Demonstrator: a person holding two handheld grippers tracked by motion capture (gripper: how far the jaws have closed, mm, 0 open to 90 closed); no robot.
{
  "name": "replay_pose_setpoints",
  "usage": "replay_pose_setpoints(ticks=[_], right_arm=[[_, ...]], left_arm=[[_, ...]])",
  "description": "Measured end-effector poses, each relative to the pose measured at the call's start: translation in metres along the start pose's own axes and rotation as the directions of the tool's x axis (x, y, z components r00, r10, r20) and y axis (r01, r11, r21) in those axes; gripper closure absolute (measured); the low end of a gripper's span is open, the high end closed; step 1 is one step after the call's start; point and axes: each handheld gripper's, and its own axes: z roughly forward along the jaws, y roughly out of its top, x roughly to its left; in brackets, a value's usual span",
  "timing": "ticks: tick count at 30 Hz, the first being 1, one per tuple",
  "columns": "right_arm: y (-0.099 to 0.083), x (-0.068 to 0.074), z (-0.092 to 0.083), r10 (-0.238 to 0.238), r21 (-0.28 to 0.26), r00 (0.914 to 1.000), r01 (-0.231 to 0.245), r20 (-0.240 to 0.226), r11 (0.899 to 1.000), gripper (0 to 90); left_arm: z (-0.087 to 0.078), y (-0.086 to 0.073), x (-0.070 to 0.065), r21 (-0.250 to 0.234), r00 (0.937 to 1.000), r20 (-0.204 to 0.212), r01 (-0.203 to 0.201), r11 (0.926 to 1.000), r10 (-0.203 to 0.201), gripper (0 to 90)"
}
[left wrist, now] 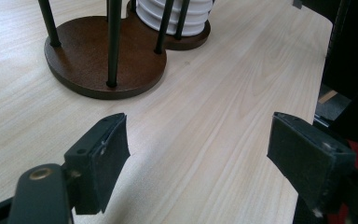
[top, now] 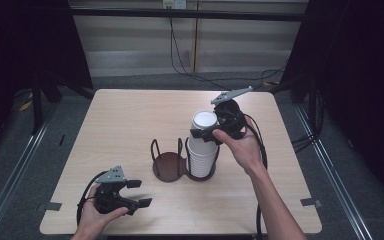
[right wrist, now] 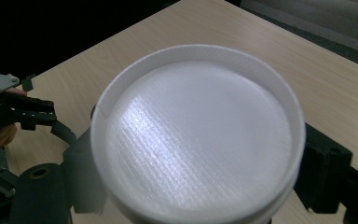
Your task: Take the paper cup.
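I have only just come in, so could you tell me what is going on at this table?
A person holds a gripper in each hand. The right gripper has its fingers either side of the top white upturned cup of a stack in a dark brown two-ring wire holder. The left gripper waits open near the table's front edge, holding nothing.

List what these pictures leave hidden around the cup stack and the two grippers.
- Right gripper, high view: its grip on the top cup is covered by the hand.
- Cup stack, left gripper view: upper part cut off by the top edge.
- Holder, right gripper view: hidden under the cup.
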Motion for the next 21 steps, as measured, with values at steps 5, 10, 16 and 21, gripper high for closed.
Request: replay_pose_setpoints(ticks=[5, 10, 16, 21], right_arm=[[0.001, 0.0, -0.001, 0.002, -0.003, 1.0, -0.002, 0.001, 1.0, 20.0], [0.001, 0.0, -0.002, -0.001, -0.011, 1.0, 0.001, -0.003, 1.0, 20.1], [0.003, -0.001, -0.006, -0.002, -0.026, 0.9999, 0.002, -0.015, 1.0, 20.4], [0.006, -0.001, -0.011, -0.003, -0.036, 0.9998, 0.002, -0.021, 0.999, 20.7]], left_arm=[[-0.001, 0.0, 0.0, -0.006, 1.0, 0.001, 0.003, 1.0, -0.003, 19.7], [0.001, 0.0, 0.0, 0.011, 0.9999, 0.014, -0.002, 0.9999, 0.002, 19.8], [0.001, 0.0, 0.0, 0.013, 0.9999, 0.016, 0.002, 0.9999, -0.003, 19.5], [0.002, 0.0, -0.001, 0.025, 0.9998, 0.021, -0.005, 0.9997, 0.005, 19.4]])
